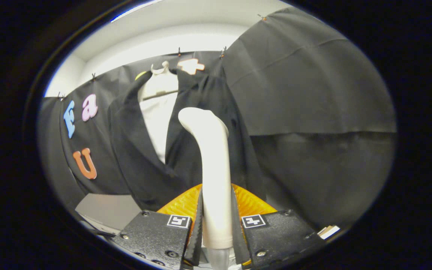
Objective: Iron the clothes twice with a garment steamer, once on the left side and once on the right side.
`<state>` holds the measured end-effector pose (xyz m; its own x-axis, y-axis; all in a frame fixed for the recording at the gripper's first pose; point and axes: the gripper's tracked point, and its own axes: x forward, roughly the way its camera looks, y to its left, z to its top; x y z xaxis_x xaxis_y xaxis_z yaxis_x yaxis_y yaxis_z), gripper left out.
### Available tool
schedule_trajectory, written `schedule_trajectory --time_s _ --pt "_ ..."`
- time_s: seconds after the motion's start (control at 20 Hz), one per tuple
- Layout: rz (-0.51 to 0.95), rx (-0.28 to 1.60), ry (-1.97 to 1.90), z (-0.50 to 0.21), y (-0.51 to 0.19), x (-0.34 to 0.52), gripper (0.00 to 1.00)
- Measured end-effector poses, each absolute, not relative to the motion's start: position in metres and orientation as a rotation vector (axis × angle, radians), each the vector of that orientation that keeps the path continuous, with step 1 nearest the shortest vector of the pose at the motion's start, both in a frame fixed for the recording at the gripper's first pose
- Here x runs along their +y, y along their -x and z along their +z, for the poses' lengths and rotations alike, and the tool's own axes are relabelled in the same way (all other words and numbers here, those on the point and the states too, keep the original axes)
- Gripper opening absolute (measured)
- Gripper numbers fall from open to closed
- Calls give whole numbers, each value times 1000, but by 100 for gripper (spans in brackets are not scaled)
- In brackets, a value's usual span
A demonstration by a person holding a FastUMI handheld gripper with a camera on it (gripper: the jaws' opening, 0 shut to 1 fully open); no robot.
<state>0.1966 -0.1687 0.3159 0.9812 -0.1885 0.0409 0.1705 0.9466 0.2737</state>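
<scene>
My gripper is shut on the white handle of the garment steamer, both black fingers pressing its sides. The steamer stands upright between them, and its curved head reaches up in front of the garment. A black jacket over a white shirt hangs on a white hanger just beyond the fingers. The steamer head lies over the jacket's right front panel; whether it touches the cloth I cannot tell.
Black cloth lines the booth behind and to the right of the garment. A pale tabletop shows below the jacket to the left of the fingers. Some light, flat objects lie by the right finger.
</scene>
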Motion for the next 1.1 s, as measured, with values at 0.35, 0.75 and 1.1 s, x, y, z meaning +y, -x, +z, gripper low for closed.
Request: schedule_trajectory --time_s 0.35,0.75,1.1 --pt "-189 -121 -250 368 -228 -158 37" --pt "-216 -83 -204 354 -242 -155 37" --pt "-219 -35 -177 319 -237 -149 37"
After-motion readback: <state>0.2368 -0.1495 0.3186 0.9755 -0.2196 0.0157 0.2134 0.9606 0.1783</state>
